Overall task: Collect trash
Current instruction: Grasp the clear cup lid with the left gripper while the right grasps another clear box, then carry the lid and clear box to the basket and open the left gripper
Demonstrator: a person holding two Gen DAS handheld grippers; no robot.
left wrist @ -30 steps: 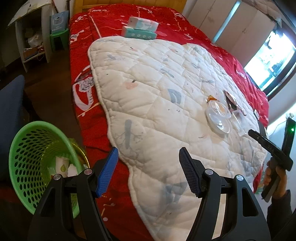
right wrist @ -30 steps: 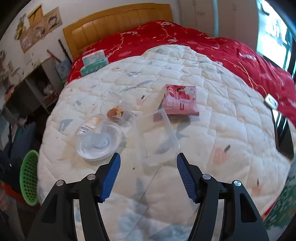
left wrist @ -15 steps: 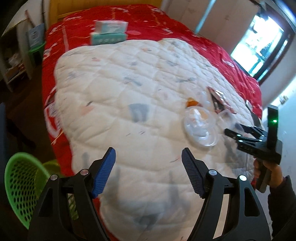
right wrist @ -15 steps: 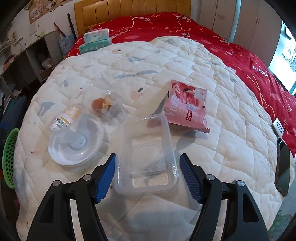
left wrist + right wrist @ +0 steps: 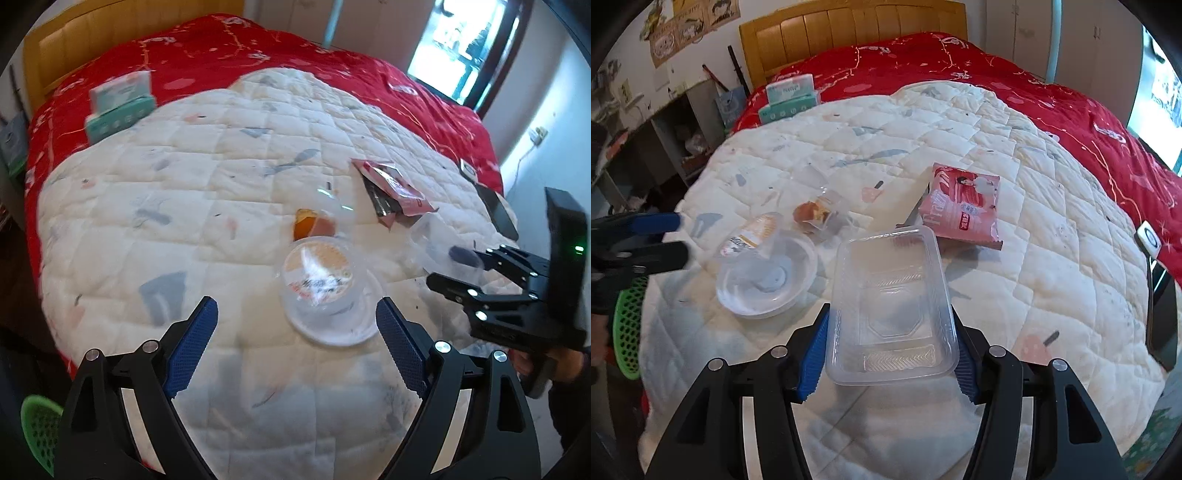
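Right wrist view: right claw has just been closing and its pads now sit against the long sides of the clear tray, whose long axis runs straight ahead. Left claw has just been opening, nothing inside; the clear cup on its dish lies just ahead, slightly right, on the bed.

Quilt lies on the bed cover. On the quilt, right wrist view: tray nearest, between the right gripper pads; round dish left of it with a cup lying in it; snack packet far right of tray. Tissue boxes far left, by the headboard. Basket left, below the bed edge.
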